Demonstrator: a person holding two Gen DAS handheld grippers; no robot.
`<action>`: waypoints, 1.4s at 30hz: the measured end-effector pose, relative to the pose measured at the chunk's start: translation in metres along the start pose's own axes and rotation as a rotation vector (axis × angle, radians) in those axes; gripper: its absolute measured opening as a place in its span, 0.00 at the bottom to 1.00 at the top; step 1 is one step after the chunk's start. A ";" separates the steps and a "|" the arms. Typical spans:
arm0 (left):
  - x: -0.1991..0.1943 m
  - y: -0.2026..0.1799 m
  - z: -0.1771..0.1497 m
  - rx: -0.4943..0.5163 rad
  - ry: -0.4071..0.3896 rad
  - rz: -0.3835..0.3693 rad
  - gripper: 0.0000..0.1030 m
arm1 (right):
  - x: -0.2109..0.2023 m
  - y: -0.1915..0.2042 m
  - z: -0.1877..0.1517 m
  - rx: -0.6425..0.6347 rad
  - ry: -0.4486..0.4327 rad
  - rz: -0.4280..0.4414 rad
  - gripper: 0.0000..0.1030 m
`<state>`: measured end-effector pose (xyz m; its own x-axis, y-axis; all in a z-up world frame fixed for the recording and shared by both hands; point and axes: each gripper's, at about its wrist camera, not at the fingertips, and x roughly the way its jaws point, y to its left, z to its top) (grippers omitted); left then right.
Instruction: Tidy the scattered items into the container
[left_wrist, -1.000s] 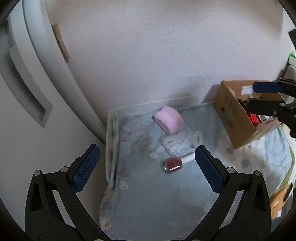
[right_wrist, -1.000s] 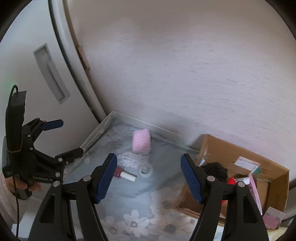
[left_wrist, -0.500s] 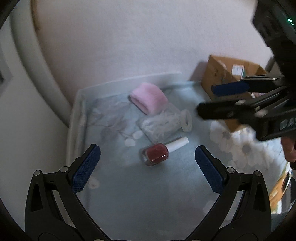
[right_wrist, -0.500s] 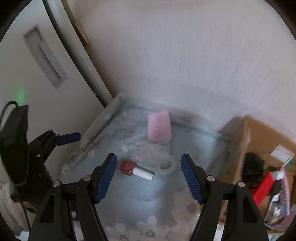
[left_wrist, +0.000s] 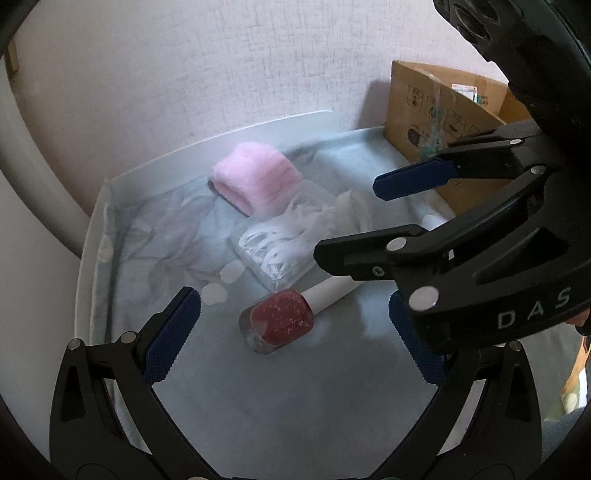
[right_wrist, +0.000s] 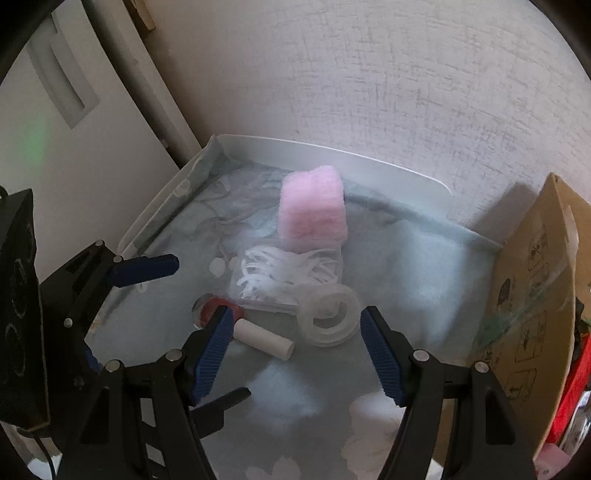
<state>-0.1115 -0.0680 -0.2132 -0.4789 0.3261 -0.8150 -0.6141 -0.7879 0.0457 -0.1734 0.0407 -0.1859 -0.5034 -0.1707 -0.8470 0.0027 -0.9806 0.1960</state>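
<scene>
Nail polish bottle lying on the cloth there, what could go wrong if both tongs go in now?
1. The nail polish bottle lies on its side, so the left tongs might roll it away.
2. The right tongs crowd the same spot and could collide with the left.
3. The tape ring rests against the clear bag, which could drag along.

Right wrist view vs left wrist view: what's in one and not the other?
Right wrist only: the clear tape ring in full, between the open fingers of the right gripper, the cabinet door, and red contents inside the cardboard box.

Left wrist only: the whole red body of the nail polish bottle, lying on its side.

Both: the pink towel, the clear bag of white strips, the floral cloth, and the left gripper, open.
</scene>
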 end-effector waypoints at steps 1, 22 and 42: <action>0.001 0.000 0.000 0.001 0.001 0.000 0.99 | 0.001 0.000 0.000 -0.005 -0.001 -0.003 0.65; 0.024 0.006 0.002 0.028 0.014 -0.030 0.99 | 0.030 -0.005 -0.006 -0.105 0.047 -0.053 0.65; 0.016 0.015 -0.006 0.048 0.051 -0.117 0.54 | 0.032 -0.006 -0.005 -0.170 0.061 -0.077 0.38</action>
<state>-0.1242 -0.0774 -0.2293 -0.3704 0.3868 -0.8445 -0.6940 -0.7195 -0.0251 -0.1853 0.0410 -0.2168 -0.4543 -0.0946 -0.8858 0.1145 -0.9923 0.0473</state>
